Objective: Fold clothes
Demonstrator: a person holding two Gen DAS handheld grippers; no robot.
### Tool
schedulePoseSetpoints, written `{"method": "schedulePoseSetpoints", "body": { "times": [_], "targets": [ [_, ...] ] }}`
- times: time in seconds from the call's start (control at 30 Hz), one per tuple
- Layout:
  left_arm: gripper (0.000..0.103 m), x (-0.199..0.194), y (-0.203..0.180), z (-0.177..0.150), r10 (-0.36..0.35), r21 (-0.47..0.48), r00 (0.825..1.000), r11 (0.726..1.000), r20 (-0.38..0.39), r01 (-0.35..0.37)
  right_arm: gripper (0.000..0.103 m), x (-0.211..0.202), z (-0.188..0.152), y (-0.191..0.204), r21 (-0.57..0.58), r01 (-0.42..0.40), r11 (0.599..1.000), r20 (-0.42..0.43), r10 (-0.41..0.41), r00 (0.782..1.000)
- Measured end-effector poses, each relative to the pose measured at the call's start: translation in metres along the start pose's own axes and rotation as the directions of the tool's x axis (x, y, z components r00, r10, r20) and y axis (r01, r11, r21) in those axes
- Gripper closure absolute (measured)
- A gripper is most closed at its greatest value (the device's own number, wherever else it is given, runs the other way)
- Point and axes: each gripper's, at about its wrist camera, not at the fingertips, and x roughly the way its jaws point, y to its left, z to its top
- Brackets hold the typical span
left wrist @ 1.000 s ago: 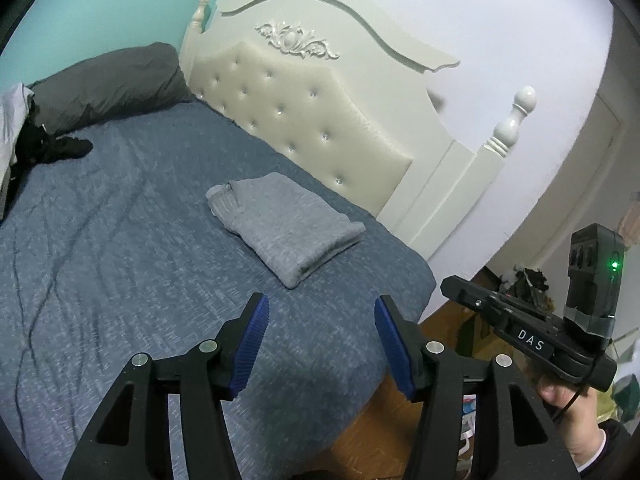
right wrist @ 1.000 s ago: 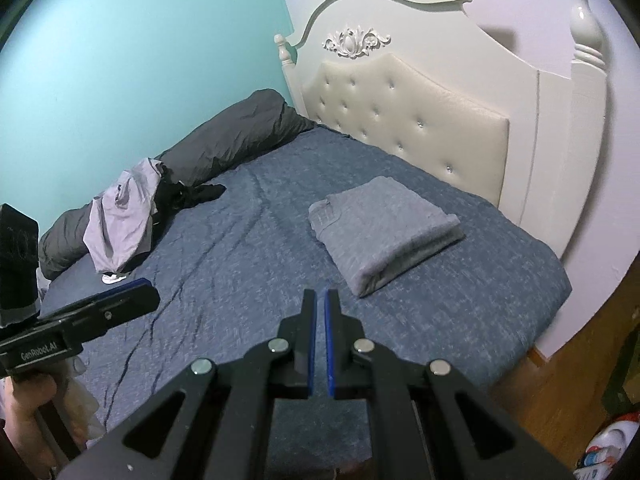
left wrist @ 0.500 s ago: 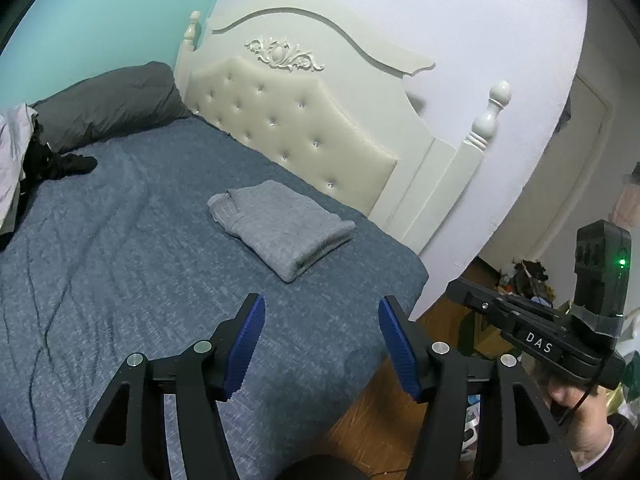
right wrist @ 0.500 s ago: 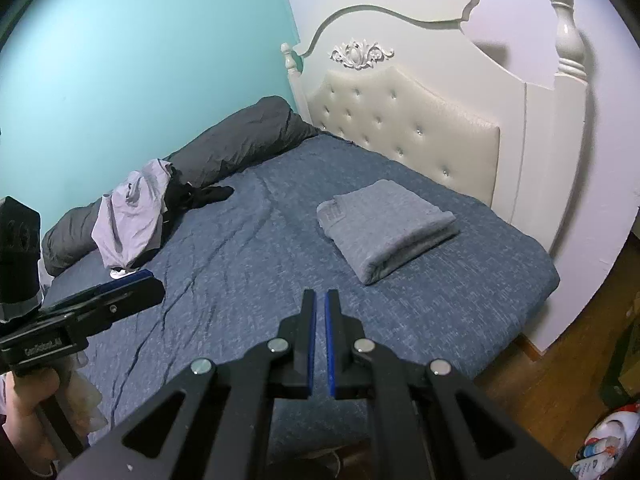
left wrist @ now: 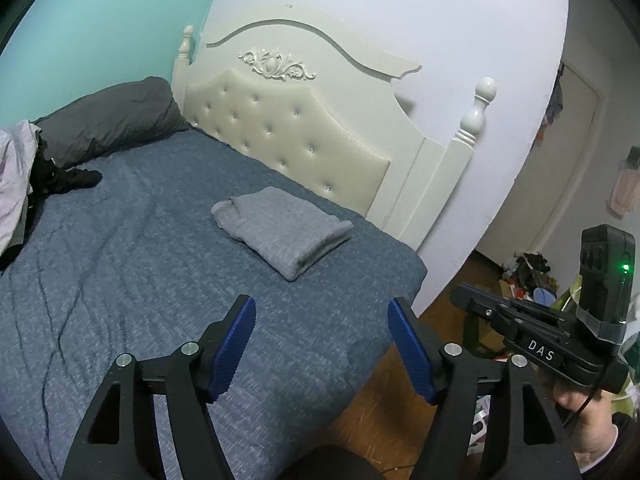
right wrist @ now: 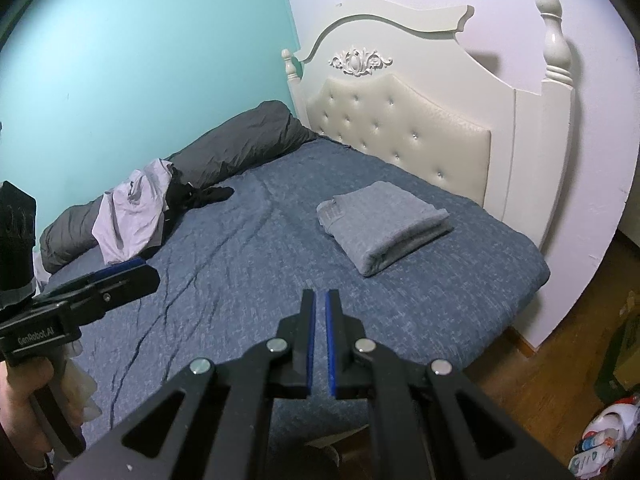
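You've backed off from the folded grey garment (left wrist: 280, 228). With left gripper (left wrist: 322, 348) opening, empty, and right gripper (right wrist: 320, 344) closed, empty, reach left of it for the lilac garment (right wrist: 132, 216).

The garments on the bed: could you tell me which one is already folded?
The grey garment near the headboard; the pale lilac garment and black garment lie crumpled.

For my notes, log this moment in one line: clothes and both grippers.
folded grey garment: lying on bed | lilac garment: unfolded | left gripper: opening, empty | right gripper: shut, empty
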Motion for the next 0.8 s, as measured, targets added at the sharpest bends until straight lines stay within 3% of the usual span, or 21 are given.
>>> {"method": "schedulePoseSetpoints", "body": {
  "times": [0.4,0.53,0.8],
  "targets": [
    [0.024,-0.007,-0.002,-0.011,-0.004,0.011,1.0,1.0,-0.003,0.004,0.087,-0.009,-0.018,0.004,0.01,0.011,1.0,-0.007,-0.01,1.0],
    [0.023,-0.007,-0.002,-0.015,-0.002,0.014,1.0,1.0,-0.008,0.002,0.073,-0.013,-0.024,0.003,0.017,0.02,1.0,-0.01,-0.02,1.0],
    [0.022,-0.009,-0.002,-0.021,0.005,0.018,1.0,1.0,-0.007,-0.005,0.072,-0.021,-0.03,0.006,0.006,0.033,0.999,-0.001,-0.033,0.999]
  ]
}}
